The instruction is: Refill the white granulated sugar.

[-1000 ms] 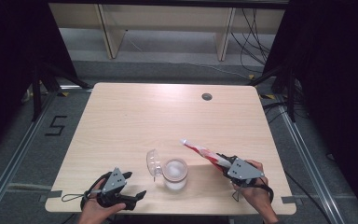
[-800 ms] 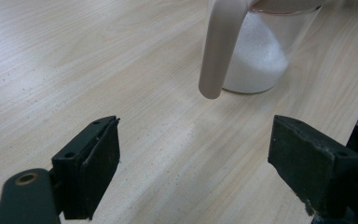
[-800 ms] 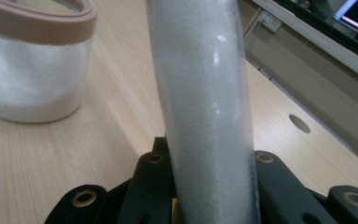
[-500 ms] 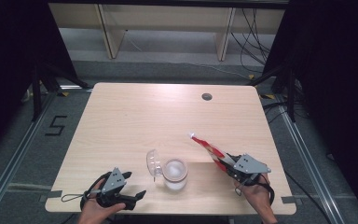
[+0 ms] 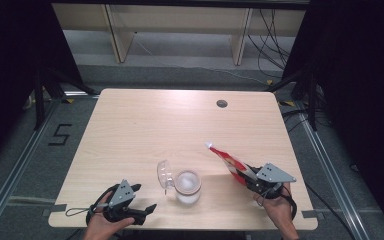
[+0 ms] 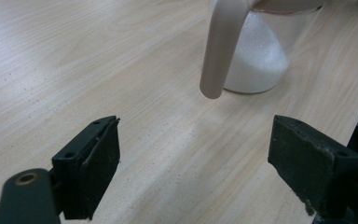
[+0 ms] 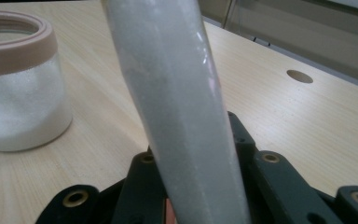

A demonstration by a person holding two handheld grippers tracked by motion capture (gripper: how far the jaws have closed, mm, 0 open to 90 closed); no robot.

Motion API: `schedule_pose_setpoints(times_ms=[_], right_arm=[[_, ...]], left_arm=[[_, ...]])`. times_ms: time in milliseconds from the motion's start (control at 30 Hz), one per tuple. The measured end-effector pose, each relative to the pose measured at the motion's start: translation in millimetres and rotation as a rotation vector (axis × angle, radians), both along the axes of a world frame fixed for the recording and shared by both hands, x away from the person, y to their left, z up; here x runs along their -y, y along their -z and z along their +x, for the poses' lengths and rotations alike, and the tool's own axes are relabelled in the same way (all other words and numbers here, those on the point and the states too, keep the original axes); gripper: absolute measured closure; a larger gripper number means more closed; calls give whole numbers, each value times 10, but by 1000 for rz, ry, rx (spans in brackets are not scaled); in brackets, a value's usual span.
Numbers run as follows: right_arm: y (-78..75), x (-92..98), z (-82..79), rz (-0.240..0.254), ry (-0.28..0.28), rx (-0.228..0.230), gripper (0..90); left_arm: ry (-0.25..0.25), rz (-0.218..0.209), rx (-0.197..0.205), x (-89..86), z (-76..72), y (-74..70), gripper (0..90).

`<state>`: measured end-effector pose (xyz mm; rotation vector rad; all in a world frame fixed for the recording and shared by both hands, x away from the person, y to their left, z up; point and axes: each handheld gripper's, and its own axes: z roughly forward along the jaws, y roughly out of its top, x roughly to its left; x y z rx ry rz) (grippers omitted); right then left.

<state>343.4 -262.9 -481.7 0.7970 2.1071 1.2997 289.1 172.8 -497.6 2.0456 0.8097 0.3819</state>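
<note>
While right gripper (image 5: 252,181) clamps packet (image 5: 228,160) — jaws easing; drawn right of jar (image 5: 187,186) | left gripper (image 5: 142,197) open

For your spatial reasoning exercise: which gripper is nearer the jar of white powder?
Left. The left gripper sits open just beside the jar; the right gripper, gripping the packet, is farther off.

My right claw (image 7: 186,186) grips a long pale packet (image 7: 177,102) that rises steeply; a jar (image 7: 21,84) of white powder stands on the counter (image 7: 279,121) beside it.
</note>
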Motion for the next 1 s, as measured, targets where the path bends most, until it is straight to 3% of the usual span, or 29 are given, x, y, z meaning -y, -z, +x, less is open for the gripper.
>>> schedule_pose_setpoints(times_ms=[67,100,133,167,200,233,267,333,367,400,433,500,533,600,633,667,767,867,900,933,1000], right_arm=[[2,16,12,4,6,17,740],[6,17,4,27,25,4,738],[2,34,7,31,20,-2,737],[4,39,-8,51,32,-36,736],[5,53,-6,49,35,-29,735],[8,54,-20,58,40,-44,732],[6,61,-21,67,51,-49,731],[8,86,-2,36,38,-2,730],[11,59,-33,63,58,-35,728],[-1,86,-30,35,46,-34,726],[0,87,-22,47,53,-18,724],[2,90,-41,67,63,-56,720],[-1,103,-35,59,66,-37,719],[5,119,-42,75,72,-60,712],[11,140,-30,76,70,-38,710],[9,139,-61,103,91,-85,710],[10,200,-57,112,111,-78,708],[11,242,-47,102,108,-62,708],[13,255,-78,143,140,-89,707],[22,285,-49,141,122,-62,707],[24,300,-58,157,133,-74,708]], left_arm=[[-1,9,1,-4,4,0,162],[0,8,1,-3,4,0,162],[-10,-29,-3,22,-5,10,162],[-9,-28,-2,21,-5,9,162],[-11,-29,-2,21,-5,9,162],[-3,5,-1,-1,0,-2,162],[2,12,6,-8,8,-3,162],[3,8,4,-8,7,-4,162],[1,9,2,-9,7,-4,162],[4,-1,-1,-4,2,-4,162],[3,-1,-1,-4,2,-3,162],[0,-1,0,-3,3,-3,162],[5,-1,-1,-5,2,-4,162],[5,1,1,-7,3,-6,162],[4,0,0,-7,2,-6,162],[4,0,0,-6,1,-6,162],[-6,-19,-1,9,-2,2,162],[6,-9,16,-1,12,-3,162],[5,-10,15,-2,11,-3,162],[1,-17,14,4,10,1,162],[2,-16,14,4,10,1,162]])
